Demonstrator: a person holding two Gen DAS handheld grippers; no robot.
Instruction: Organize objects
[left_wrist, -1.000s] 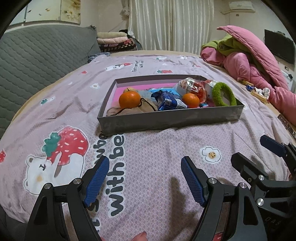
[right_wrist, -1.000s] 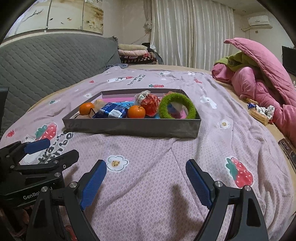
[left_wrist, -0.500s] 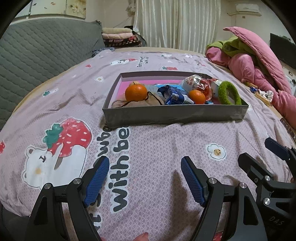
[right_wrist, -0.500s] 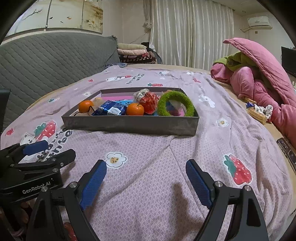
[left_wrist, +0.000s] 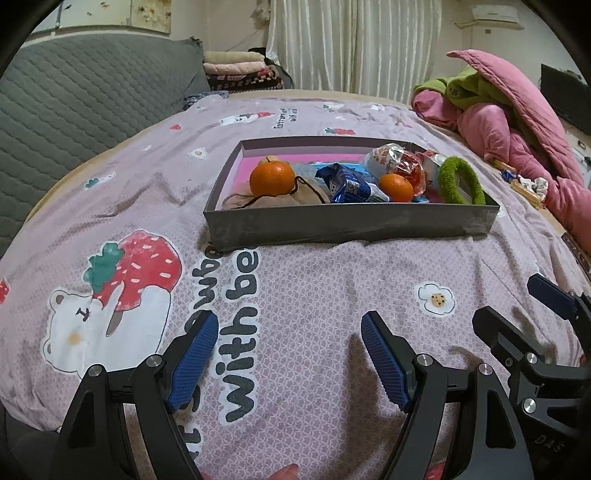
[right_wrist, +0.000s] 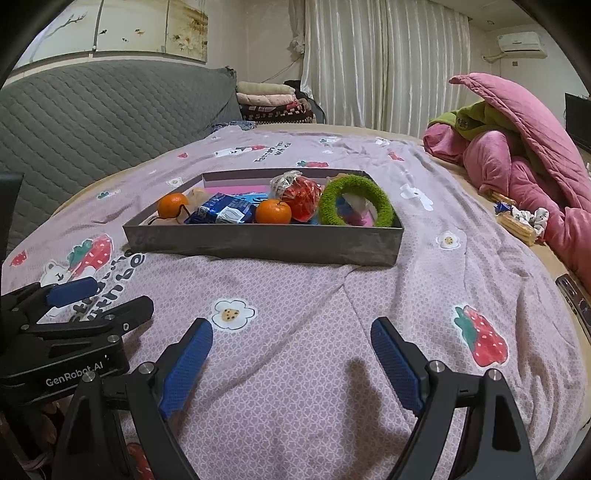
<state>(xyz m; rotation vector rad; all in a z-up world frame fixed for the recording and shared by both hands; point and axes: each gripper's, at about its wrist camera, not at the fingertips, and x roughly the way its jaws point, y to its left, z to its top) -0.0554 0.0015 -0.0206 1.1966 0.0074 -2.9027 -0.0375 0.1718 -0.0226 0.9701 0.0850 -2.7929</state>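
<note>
**Two open grippers above the bedspread, tray ahead**

Two grippers sit low in the frames over a lilac bedspread (left_wrist: 314, 295) printed with strawberries and bears. The left gripper (left_wrist: 288, 350) fills the bottom of the left wrist view, its blue pads spread wide with nothing between them. The right gripper (right_wrist: 291, 354) does the same at the bottom of the right wrist view, jaws wide and holding nothing; it also shows at the lower right edge of the left view.

A shallow grey tray (left_wrist: 351, 225) lies on the bedspread at the centre of both views, well apart from both grippers. Inside it, from left to right in the left wrist view: a large orange (left_wrist: 272, 179) resting on a tan drawstring pouch (left_wrist: 273, 199), a blue snack packet (left_wrist: 349, 184), a smaller orange (left_wrist: 396, 187), a red and white wrapped sweet (left_wrist: 400, 162), and a green fuzzy ring (left_wrist: 460, 181) leaning at the right end.

At the upper right, a heap of pink bedding (right_wrist: 517, 147) is piled on the bed's edge.
</note>
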